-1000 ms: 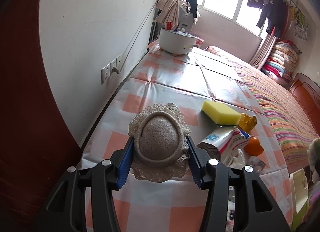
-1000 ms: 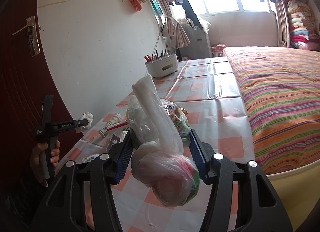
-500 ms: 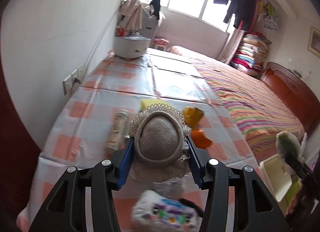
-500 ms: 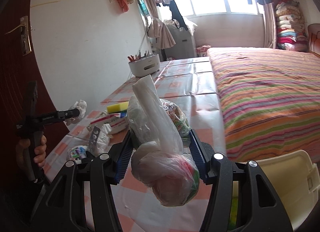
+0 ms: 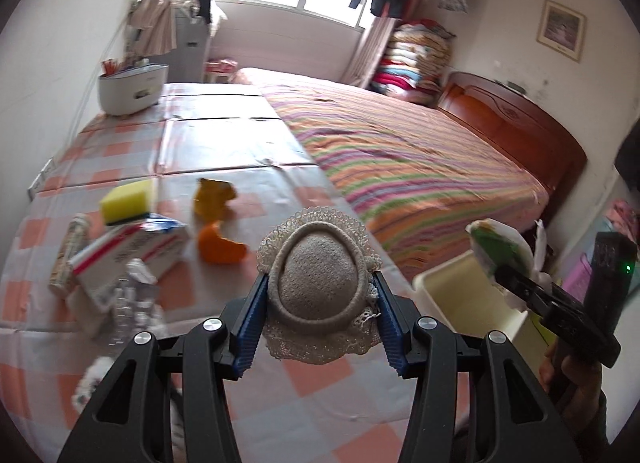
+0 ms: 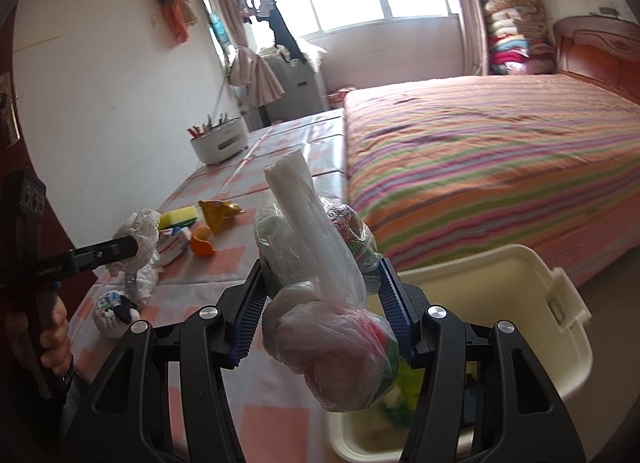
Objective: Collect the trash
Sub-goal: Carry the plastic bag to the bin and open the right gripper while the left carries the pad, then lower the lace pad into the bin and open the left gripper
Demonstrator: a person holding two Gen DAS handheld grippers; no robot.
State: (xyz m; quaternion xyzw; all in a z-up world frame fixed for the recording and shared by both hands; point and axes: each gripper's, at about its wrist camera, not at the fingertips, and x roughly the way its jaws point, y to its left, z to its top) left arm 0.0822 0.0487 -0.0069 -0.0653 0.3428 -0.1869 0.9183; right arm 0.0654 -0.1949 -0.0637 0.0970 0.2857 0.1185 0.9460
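Now clamping knotted plastic bag (image 6: pixel 320 303) in right gripper (image 6: pixel 320 295) over cream bin (image 6: pixel 520 303), pinching lace-edged knit hat (image 5: pixel 320 295) in left gripper (image 5: pixel 320 303) above checked table (image 5: pixel 240 167)

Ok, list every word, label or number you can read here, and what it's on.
Nothing reads with certainty.
Red-and-white carton: print blurred, unreadable.
Tube beside it: label blurred, unreadable.
Left gripper: white lettering on its side in the right wrist view, too small to read.

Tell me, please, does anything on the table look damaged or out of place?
Yes: a torn half of orange peel lies loose on the checked tablecloth, beside a crumpled yellow wrapper.
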